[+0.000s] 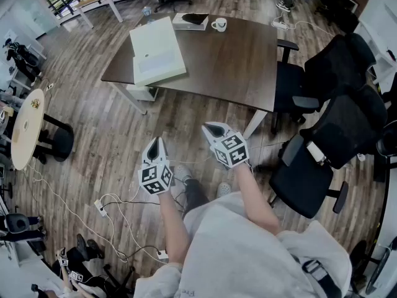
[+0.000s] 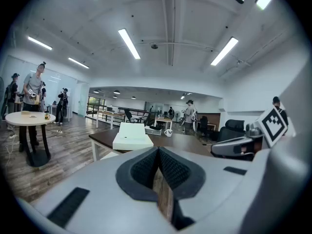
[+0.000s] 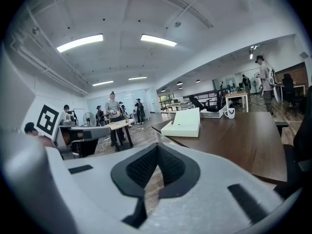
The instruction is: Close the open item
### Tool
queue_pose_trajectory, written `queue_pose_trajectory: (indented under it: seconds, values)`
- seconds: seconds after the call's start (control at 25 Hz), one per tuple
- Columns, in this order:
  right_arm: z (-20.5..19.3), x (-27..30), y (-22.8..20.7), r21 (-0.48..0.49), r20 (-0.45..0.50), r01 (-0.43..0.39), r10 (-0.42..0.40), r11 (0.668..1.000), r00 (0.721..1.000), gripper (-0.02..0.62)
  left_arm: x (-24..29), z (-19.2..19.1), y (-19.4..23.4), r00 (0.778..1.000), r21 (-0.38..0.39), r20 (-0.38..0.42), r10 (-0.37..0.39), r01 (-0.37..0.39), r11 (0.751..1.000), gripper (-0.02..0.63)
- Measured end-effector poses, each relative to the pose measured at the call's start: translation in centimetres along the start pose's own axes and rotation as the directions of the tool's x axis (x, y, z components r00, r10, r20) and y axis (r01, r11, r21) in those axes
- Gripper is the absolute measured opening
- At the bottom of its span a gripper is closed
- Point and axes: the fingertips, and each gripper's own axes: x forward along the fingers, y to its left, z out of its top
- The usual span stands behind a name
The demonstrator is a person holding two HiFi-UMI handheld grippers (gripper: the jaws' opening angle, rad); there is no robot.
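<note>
Evidently I carry my left gripper (image 1: 157, 141) and right gripper (image 1: 214, 130) pressed shut and empty, because the open white box (image 1: 158, 51) lies well ahead of both on the table (image 1: 229, 61).

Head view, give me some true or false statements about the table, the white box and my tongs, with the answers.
1. The white box lies on the brown table. True.
2. The box is shut. False: its lid stands raised.
3. A white mug stands on the table. True.
4. The left tongs grip the box. False: they are shut on nothing, short of the table.
5. The right tongs gape open. False: they are shut and empty.
</note>
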Motion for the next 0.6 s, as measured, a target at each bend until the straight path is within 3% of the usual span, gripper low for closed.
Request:
queue_pose_trajectory:
  seconds: [0.28,0.48,0.6]
  values:
    - [0.0,0.3,-0.7,-0.01,-0.007,0.005,-0.005,1.0,1.0,-0.002,0.5,-0.3,0.4,1.0,0.0,-0.004,0.028,-0.028,1.0,0.005]
    - [1.0,1.1,-0.5,-0.064,-0.004,0.005,-0.005,0.998,1.0,-0.005,0.2,-0.3,3.0,0.987,0.012,-0.018,0.16,-0.16,0.987,0.005]
    - [1.0,1.7,-0.7,-0.08,-0.024,0.009,-0.011,0.997,1.0,-0.005,0.1,-0.2,4.1,0.98,0.003,-0.018,0.199,-0.199,0.98,0.005]
